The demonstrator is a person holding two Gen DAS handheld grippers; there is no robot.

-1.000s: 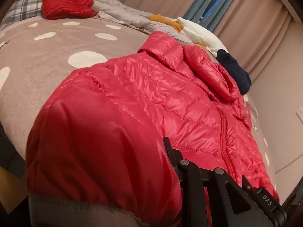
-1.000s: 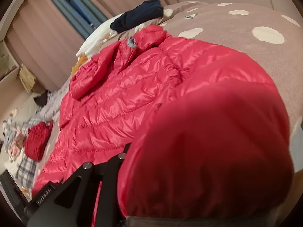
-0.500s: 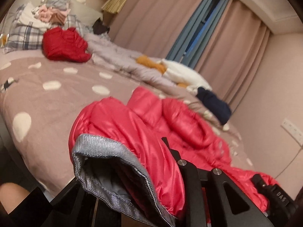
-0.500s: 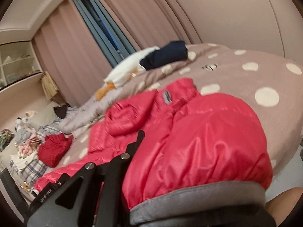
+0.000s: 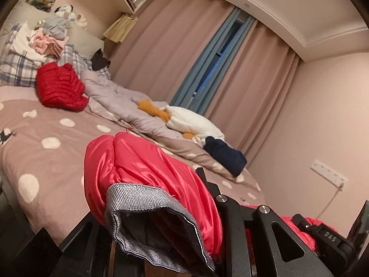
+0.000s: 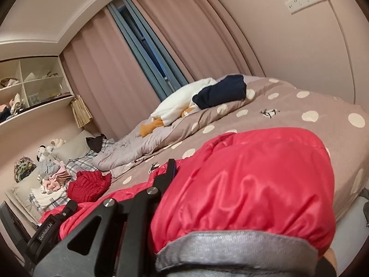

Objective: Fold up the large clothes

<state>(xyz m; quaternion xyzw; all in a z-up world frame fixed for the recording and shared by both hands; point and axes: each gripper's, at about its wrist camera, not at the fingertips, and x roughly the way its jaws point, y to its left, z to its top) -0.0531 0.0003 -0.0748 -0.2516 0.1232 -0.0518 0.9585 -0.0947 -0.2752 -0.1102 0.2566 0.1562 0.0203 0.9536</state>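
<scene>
A red puffer jacket (image 5: pixel 147 168) with a grey bound hem (image 5: pixel 147 198) hangs bunched over my left gripper (image 5: pixel 175 198), which is shut on it; only the right finger (image 5: pixel 230 219) shows, the other is under the cloth. In the right wrist view the same jacket (image 6: pixel 253 180) bulges over my right gripper (image 6: pixel 219 184), its grey hem (image 6: pixel 230 247) lowest. That gripper's jaws are opening slightly with the cloth still pinched between them; one black finger (image 6: pixel 166 180) is visible. Both ends are lifted above the dotted bed cover (image 5: pixel 34 152).
On the bed lie a folded dark red garment (image 5: pixel 60 90), a grey quilt (image 5: pixel 120 103), a white and orange bundle (image 5: pixel 191 120) and a navy garment (image 5: pixel 223 154). Clothes are heaped on the plaid pillows (image 5: pixel 46 39). Curtains and a wall socket (image 5: pixel 328 173) stand beyond.
Both grippers have risen with the jacket's hem, pulling it up off the bed. The views tipped up from the spread jacket to the room.
</scene>
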